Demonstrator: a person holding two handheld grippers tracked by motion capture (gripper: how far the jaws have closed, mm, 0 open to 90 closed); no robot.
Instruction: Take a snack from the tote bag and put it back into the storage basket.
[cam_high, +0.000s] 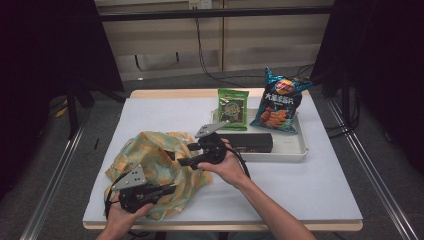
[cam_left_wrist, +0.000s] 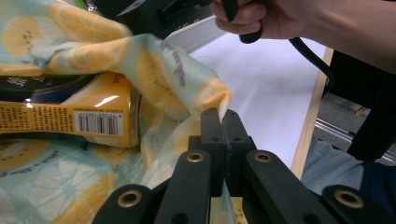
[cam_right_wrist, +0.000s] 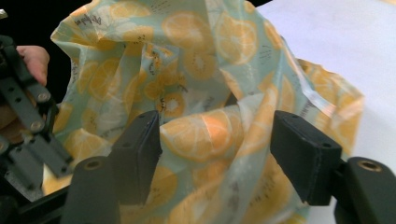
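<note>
While the left tool sits clenched on the near rim of the pale green fabric bag printed with orange slices, its two black jaws meet flat together in the left gripper view, with a fold of the bag's cloth pinched between their tips. The right tool is released: in the right gripper view its jaws stand wide apart on either side of a bulging fold of the bag, and neither pad presses on it.

The bag lies crumpled on the near left part of the white worktop, just left of the right tool and directly beyond the left one. Its bulk spreads unevenly, with its longer stretch running from the near left edge of the worktop toward the middle. Inside its mouth, the left gripper view shows a yellow glossy snack packet with a barcode lying on its side, its long axis across that view.

Behind the right hand a shallow white tray holds a long black box, a green snack packet and a blue crisp bag leaning up at the rear. Bare worktop lies open to the right of the right forearm and along the far left. The bag's near corner reaches close to the worktop's front edge.
</note>
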